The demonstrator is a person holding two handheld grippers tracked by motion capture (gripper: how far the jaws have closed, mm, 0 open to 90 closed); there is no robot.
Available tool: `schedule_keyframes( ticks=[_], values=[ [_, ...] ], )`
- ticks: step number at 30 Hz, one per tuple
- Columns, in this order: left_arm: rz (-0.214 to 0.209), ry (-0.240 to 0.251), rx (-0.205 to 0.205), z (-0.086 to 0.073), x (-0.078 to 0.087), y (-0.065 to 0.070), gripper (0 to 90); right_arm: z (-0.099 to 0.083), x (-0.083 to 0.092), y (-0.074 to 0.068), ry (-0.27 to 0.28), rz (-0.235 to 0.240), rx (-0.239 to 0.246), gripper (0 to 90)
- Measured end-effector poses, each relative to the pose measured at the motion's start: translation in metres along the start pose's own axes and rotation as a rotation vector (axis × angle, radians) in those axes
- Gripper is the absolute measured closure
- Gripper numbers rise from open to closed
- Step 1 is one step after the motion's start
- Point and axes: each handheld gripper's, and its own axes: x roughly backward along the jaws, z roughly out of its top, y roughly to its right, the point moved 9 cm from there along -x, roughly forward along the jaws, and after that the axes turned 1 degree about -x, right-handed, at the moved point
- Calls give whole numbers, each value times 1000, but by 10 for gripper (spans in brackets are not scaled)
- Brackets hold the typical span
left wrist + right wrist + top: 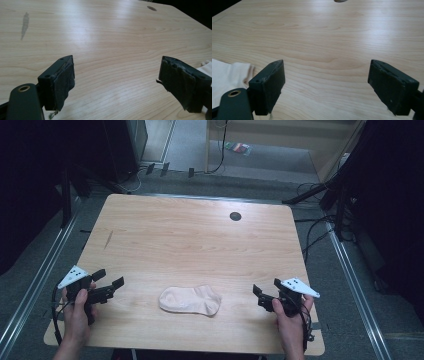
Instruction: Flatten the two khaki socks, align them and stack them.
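A pale pink sock [190, 300] lies flat on the wooden table [200, 240] near the front edge, between my two hands. My left gripper [111, 277] is held just above the table, left of the sock and apart from it. Its jaws stand wide open with bare wood between them [116, 62], and a corner of the sock [206, 68] peeks past the right jaw. My right gripper [265, 288] is held right of the sock, also apart from it and open [325, 63] with nothing between its jaws. The sock's edge [227, 75] lies beyond its left jaw.
A dark round cable hole [235, 216] sits in the table's far right part. A dark streak [108, 239] marks the wood at the left. Around the table are floor rails, cables and dark stands.
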Motion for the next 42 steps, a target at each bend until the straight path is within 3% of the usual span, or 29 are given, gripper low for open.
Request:
schedule_keyframes(
  ticks=[11, 17, 23, 28, 34, 38, 42],
  values=[
    [44, -37, -36, -11, 12, -17, 133, -18, 21, 42, -21, -75, -33, 145],
    [64, -48, -41, -18, 19, -26, 132, -27, 30, 57, -22, -102, -43, 147],
    [101, -64, -64, -25, 25, -36, 132, -37, 38, 69, -23, -112, -66, 148],
    [127, -66, -58, -30, 31, -45, 133, -44, 43, 79, -25, -120, -92, 149],
    [132, -75, -67, -35, 37, -49, 132, -55, 50, 91, -40, -139, -88, 150],
    [137, -81, -77, -37, 39, -51, 132, -60, 54, 95, -42, -124, -77, 158],
    [120, -81, -78, -38, 39, -49, 123, -63, 58, 91, -46, -94, -60, 153]
  ],
)
